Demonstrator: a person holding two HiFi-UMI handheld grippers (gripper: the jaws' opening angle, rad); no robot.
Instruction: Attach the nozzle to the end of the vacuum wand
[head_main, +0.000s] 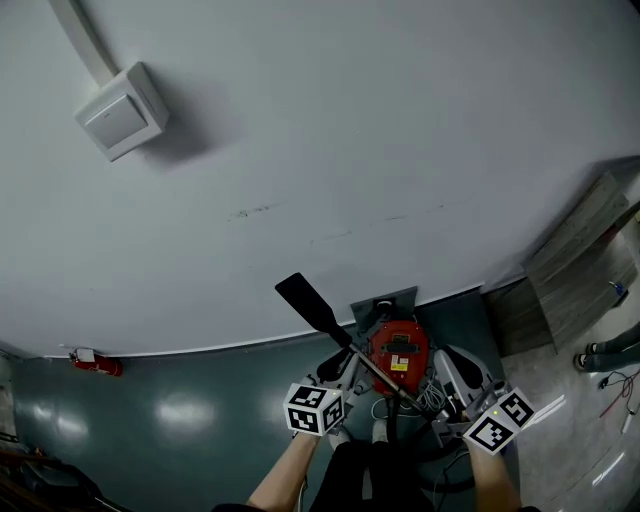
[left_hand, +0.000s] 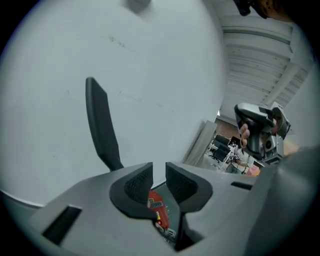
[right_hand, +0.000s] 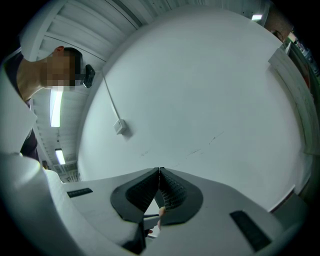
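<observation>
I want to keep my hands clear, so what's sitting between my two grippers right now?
In the head view, the red vacuum body, crossed by the wand, lies between the left gripper and the right gripper.

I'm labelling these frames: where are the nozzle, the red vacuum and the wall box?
nozzle (head_main: 308, 305): head view, middle of its blade.
red vacuum (head_main: 400, 352): head view, its top.
wall box (head_main: 122, 110): head view, front face.

I see the vacuum (head_main: 398, 352) on the floor (head_main: 180, 420) by the wall (head_main: 350, 150) at twelve o'clock. Its wand (head_main: 372, 370) runs toward ten o'clock, with the nozzle (head_main: 305, 300) at the far end.
</observation>
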